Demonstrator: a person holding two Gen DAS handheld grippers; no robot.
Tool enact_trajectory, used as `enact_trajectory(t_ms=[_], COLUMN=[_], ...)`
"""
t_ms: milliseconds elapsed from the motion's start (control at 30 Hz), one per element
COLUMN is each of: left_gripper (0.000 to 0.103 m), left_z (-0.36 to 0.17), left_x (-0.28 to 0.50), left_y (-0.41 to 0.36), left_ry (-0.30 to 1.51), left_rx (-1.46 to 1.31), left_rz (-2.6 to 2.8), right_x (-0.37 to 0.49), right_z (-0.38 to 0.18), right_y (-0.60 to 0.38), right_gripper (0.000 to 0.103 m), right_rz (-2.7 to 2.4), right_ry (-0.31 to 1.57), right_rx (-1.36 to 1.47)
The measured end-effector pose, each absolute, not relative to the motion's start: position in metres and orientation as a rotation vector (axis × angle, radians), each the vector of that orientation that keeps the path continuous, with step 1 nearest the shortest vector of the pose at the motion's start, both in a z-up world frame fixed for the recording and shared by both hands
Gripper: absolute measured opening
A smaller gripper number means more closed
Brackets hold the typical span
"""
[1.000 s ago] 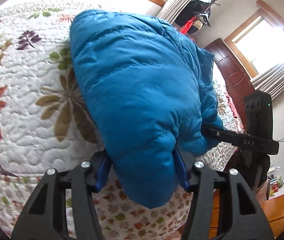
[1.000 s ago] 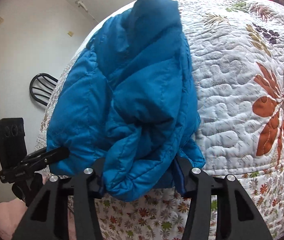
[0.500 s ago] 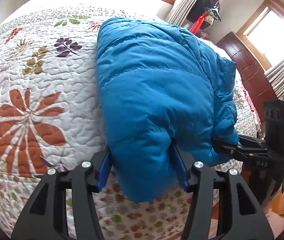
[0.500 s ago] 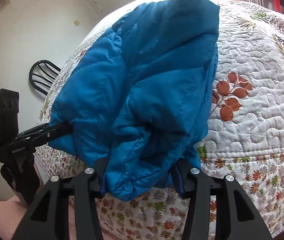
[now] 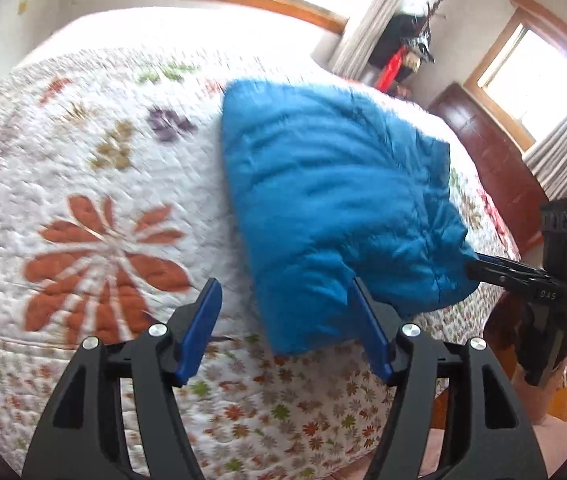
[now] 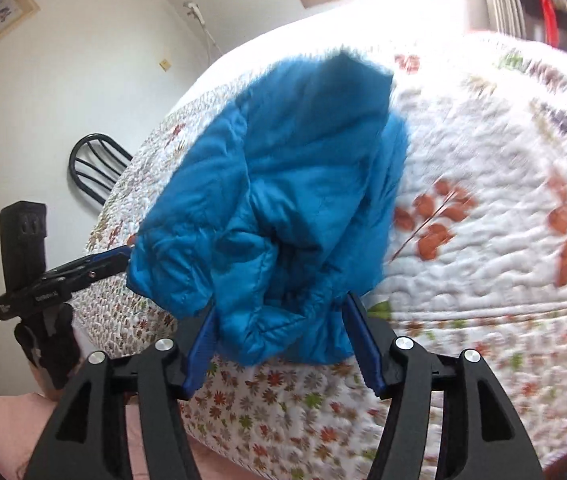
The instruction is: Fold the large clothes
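Both grippers are opening. Left gripper (image 5: 283, 316) has its blue pads spread, one pad clear of the blue puffer jacket (image 5: 335, 200), whose hem lies against the other. Right gripper (image 6: 279, 332) brackets the bunched hem loosely. Beyond, the quilted, glossy jacket lies folded on the floral quilt (image 5: 95, 208).

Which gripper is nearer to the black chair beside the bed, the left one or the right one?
Left. The black chair stands at the bed's far side, just behind the left gripper. The right gripper is farther, across the blue jacket.
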State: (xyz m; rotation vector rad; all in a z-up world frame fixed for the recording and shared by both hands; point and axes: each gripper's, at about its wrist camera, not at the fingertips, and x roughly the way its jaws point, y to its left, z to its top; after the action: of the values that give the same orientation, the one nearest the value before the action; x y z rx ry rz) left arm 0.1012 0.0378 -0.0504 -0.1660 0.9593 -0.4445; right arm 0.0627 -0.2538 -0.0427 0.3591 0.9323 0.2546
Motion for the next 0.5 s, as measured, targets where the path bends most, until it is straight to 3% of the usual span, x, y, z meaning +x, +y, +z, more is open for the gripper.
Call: enact_trajectory(t_ms=[133,200,300,367,400,500], left_gripper=[0.067,0.067,0.067,0.065,0.065,0.048], left_z=[-0.024,-0.023,-0.028,-0.033,-0.035,-0.046], left_x=[0.108,0.122,0.135,0.141,0.141,0.145], left_y=[0.046,0.032,0.006,-0.011,-0.017,-0.037], left_ry=[0.871,0.874,0.886,0.877,0.869,0.893], left_rx=[-0.155,-0.130,-0.092,-0.084,-0.080,-0.057], left_rz=[-0.363,-0.320,-0.291,-0.291,-0.303,-0.341], right_x=[0.065,0.083,0.115,0.127,0.132,0.139], right_z=[0.005,0.015,0.006,-0.002,-0.006,-0.025], right_y=[-0.245,-0.235,-0.205,-0.190,-0.187,-0.184], right_gripper=[0.062,0.056,0.041,0.019,0.017,0.017], right_rz=[0.242,0.258,0.255,0.259,0.237,0.175], right_ry=[0.834,0.831,0.883,0.891,0.892,0.910], right_rx=[0.241,0.208,0.163,0.129,0.114,0.095])
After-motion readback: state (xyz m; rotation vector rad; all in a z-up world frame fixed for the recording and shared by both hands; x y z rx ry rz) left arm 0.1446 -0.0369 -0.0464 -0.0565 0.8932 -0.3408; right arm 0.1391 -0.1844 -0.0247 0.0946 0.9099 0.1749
